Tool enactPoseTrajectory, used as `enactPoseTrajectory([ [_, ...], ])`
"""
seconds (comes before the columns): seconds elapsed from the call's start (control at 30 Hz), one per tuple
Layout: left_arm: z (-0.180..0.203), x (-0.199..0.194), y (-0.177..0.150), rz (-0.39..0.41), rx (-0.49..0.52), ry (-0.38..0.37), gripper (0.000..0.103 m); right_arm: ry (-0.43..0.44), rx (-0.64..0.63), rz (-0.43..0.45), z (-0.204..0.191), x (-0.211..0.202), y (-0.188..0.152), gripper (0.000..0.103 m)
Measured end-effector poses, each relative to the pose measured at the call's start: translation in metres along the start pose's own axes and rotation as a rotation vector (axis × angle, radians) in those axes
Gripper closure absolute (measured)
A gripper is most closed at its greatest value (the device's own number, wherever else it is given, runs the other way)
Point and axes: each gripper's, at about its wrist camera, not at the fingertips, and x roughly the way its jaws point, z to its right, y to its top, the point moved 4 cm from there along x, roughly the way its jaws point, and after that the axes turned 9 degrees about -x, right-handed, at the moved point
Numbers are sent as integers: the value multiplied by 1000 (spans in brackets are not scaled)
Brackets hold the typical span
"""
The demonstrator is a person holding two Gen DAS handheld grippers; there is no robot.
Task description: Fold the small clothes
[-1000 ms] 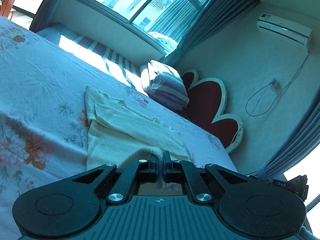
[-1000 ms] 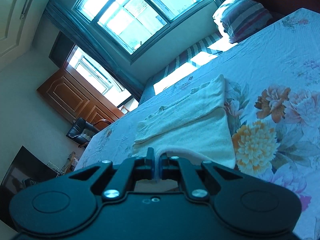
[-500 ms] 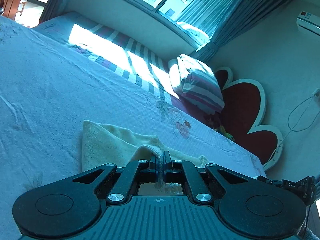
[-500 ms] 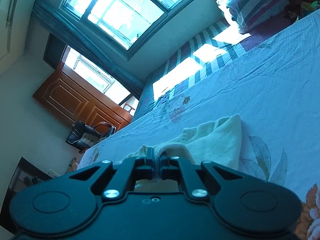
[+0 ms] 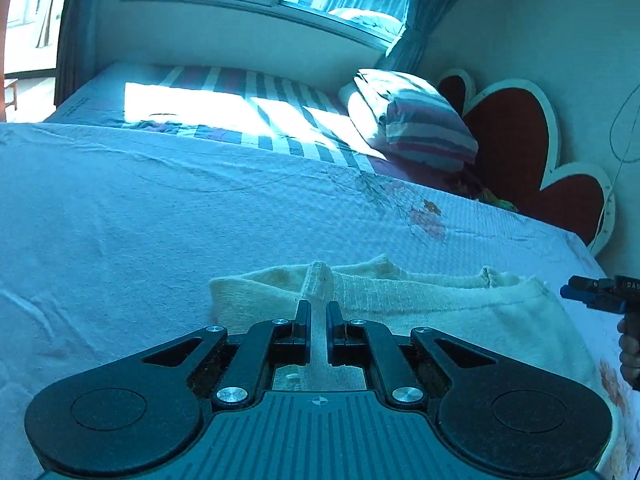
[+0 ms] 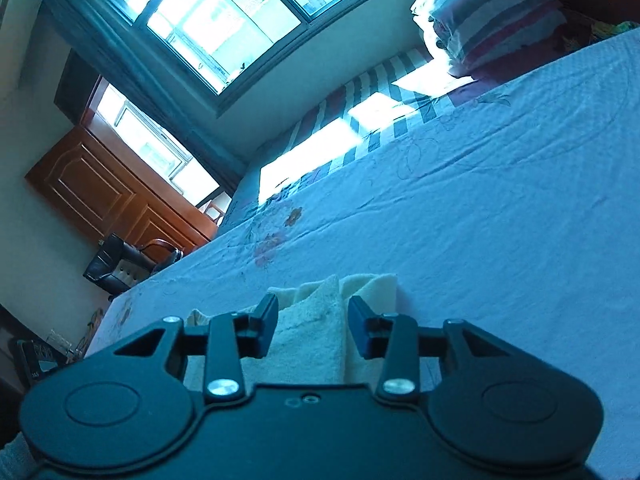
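Note:
A cream knitted garment (image 5: 420, 296) lies folded on the floral bed sheet (image 5: 160, 216). My left gripper (image 5: 318, 308) sits low over its near edge with the jaws a narrow gap apart, cloth lying between them but not pinched. In the right wrist view the same garment (image 6: 312, 332) lies under my right gripper (image 6: 313, 306), whose jaws stand wide apart over the folded edge. The tip of the right gripper also shows at the right edge of the left wrist view (image 5: 600, 294).
A striped pillow (image 5: 416, 120) and a red heart-shaped headboard (image 5: 520, 152) are at the bed's head. A striped blanket (image 5: 240, 116) lies under the window. A wooden cabinet (image 6: 112, 196) and a black chair (image 6: 124, 260) stand beyond the bed's far side.
Both grippers carried the garment's near edge forward over the far part, lowered it and opened, letting go. The garment now lies folded shorter.

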Motion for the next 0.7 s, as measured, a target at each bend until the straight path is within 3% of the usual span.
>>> enactPoseTrajectory([
  [0.17,5,12,10,-1,77,56,99,-47,-61,-43,-6,20,4,63],
  [0.5,9,20,24,-42,133,42,98,-32,-146,-91,-14,32,4,72],
  [0.53,7,20,24,-44,137,49,94,-34,-154,-93,-15,33,5,72],
  [0.6,7,20,22,-34,143,63,62,-37,-155,-94,-15,33,5,69],
  [0.63,7,18,22,-19,151,64,39,-35,-154,-93,-15,33,5,69],
  [0.7,9,16,20,-11,167,44,38,-33,-158,-99,-15,33,5,69],
])
